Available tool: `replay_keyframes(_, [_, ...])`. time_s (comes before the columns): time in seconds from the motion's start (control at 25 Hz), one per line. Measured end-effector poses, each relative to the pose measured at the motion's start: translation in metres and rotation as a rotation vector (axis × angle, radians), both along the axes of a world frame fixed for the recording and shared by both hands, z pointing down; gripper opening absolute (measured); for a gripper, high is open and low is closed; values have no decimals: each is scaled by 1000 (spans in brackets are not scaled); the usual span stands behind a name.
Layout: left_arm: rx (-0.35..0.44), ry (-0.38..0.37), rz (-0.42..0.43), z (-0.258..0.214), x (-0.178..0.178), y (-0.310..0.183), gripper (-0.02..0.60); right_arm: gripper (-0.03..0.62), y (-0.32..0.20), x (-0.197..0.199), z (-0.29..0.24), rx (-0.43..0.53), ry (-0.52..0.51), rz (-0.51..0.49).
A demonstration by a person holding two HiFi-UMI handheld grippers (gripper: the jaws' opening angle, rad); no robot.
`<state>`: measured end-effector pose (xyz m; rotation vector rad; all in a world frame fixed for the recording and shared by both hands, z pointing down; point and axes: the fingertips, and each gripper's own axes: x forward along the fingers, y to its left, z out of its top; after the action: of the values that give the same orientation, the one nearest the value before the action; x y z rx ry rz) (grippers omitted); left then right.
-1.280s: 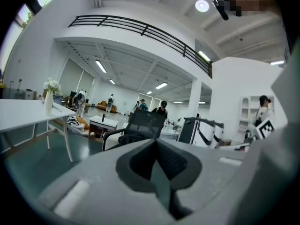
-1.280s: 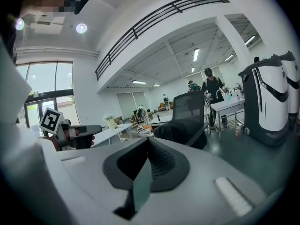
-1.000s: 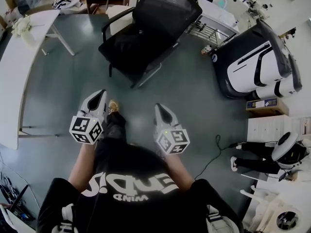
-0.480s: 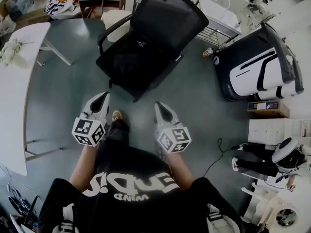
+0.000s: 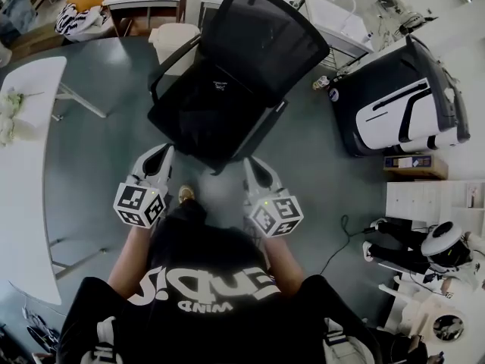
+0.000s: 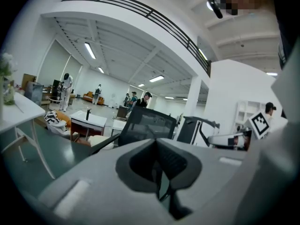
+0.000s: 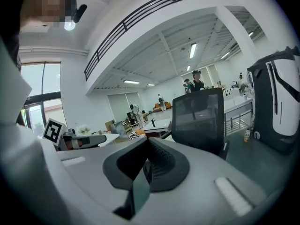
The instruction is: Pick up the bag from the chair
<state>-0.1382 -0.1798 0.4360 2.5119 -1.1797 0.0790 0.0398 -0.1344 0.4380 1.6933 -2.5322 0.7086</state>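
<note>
A black mesh office chair (image 5: 242, 59) stands just ahead of me on the grey floor. On its seat lies a black bag (image 5: 208, 105) with a small white logo, hard to tell from the dark seat. My left gripper (image 5: 165, 151) is shut and empty, its tip at the seat's front left corner. The right gripper (image 5: 251, 162) is shut and empty too, near the seat's front right edge. The left gripper view has the chair (image 6: 147, 124) beyond the closed left gripper (image 6: 156, 142). In the right gripper view the chair back (image 7: 199, 118) rises past the closed right gripper (image 7: 147, 142).
A white curved table (image 5: 23, 165) runs along the left. A large black-and-white machine (image 5: 394, 105) stands to the right of the chair, with white drawers (image 5: 424, 199) and a floor cable (image 5: 341, 241) nearer. Desks and a cream bin (image 5: 173, 40) sit behind the chair. People stand far off.
I have stepped forward: the chair has come closer, and both grippers now sit at the seat's front edge. Both grippers stayed shut.
</note>
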Motion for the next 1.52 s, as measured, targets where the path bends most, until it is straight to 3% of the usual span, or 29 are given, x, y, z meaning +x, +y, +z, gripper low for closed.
replay_keyframes(0.48, [21,-40,50,0,1,-50,5,3,-53,2,-1,4,44,-16])
replay_keyframes(0.68, [9,-50,53,8,8,-56,96,60,-70,1,5,-3,52,-79])
replay_keyframes(0.92, [-5,-92,28,27,11,-66,279,281,-84,-2,24,-33,91,-153])
replay_keyframes(1.12, [-55,-112,50,48,20,-74,457,399,-90,4,38,-67,103,-205])
replay_keyframes(1.52, [-116,-150,89,103,35,-95,486,408,-116,6,102,-143,179,-316])
